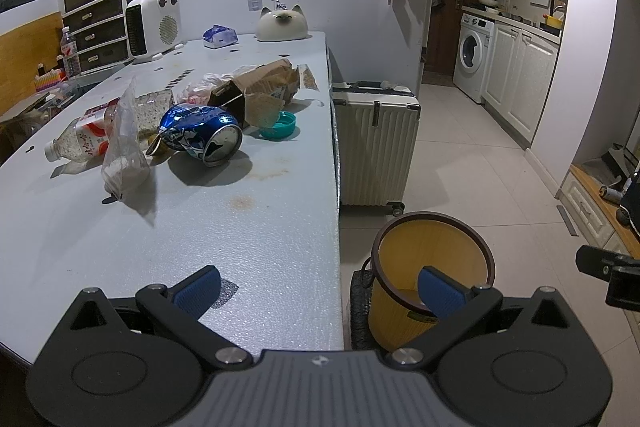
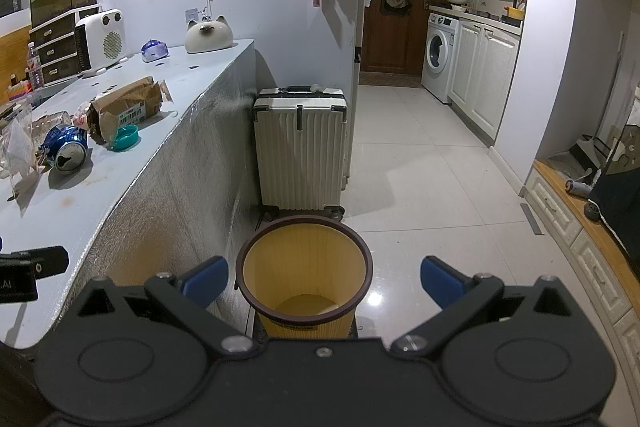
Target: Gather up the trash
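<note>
On the tabletop (image 1: 260, 247), well ahead of the left gripper (image 1: 318, 289), the trash lies in one loose heap: a crushed blue can (image 1: 202, 133) on its side, a clear plastic bag (image 1: 124, 151) standing crumpled just beside it, a plastic bottle (image 1: 80, 143) lying flat behind the bag, a torn brown paper bag (image 1: 260, 89) and a teal lid (image 1: 280, 125) near the table's edge.

The can looks light and already dented, so it should take a firm squeeze across its body without slipping much; its rim end faces the camera. The plastic bag I would judge flimsy and slick, best pinched at a bunched fold. The paper bag seems soft and likely to tear further, so a grip on a thick folded part would be safer. The lid is shallow and low, and probably awkward to pinch except across its rim.

The left gripper's jaws stand wide apart, holding nothing, one blue pad (image 1: 198, 291) over the near tabletop and the other in front of the yellow bin (image 1: 404, 323) on the floor.

The right gripper (image 2: 324, 281) hangs above that bin, its jaws equally spread and empty, with the bin's mouth between them. The bin looks empty from above, so collecting appears not yet begun.
</note>
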Demonstrator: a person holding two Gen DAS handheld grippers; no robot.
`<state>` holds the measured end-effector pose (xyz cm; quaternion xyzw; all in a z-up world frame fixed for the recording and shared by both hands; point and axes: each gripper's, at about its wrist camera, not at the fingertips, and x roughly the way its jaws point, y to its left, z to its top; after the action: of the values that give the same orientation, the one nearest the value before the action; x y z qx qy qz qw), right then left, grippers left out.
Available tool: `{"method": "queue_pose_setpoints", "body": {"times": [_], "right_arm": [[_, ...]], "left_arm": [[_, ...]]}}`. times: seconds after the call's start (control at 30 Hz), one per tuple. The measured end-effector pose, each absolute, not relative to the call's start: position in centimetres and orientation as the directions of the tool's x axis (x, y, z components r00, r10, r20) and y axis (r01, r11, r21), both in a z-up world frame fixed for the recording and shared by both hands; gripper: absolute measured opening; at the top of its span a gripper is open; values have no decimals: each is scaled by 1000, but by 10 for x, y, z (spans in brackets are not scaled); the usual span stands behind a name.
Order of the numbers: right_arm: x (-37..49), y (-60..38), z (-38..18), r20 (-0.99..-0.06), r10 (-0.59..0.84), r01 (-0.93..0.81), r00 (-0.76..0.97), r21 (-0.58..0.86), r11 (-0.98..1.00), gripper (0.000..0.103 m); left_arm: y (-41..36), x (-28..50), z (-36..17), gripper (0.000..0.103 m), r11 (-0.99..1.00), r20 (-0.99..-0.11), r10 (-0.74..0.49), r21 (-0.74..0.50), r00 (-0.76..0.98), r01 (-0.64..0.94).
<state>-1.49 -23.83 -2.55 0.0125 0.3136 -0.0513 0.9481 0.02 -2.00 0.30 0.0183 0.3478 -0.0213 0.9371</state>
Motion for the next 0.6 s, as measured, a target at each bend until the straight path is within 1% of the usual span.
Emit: {"method": "queue_pose_setpoints", "body": {"times": [0.17,0.3,0.5,0.6], "right_arm": [[-15,-238,-26,-597,-87,104,798,-7,995,103],[-13,-238,-27,-600,-77,98,796,2,995,103],[-1,-230,-29,-600,-49,68,798,9,998,103],[8,-221,-29,-594,-28,45,804,13,999,103]], "left_arm": [[-15,3,0,103,999,-655,-47,-11,754,53],[-6,6,-2,103,999,-660,-35,-12,750,36],[20,14,-6,103,1000,-661,-1,-21,750,-18],[39,21,-10,103,997,-667,46,-19,743,-78]]}}
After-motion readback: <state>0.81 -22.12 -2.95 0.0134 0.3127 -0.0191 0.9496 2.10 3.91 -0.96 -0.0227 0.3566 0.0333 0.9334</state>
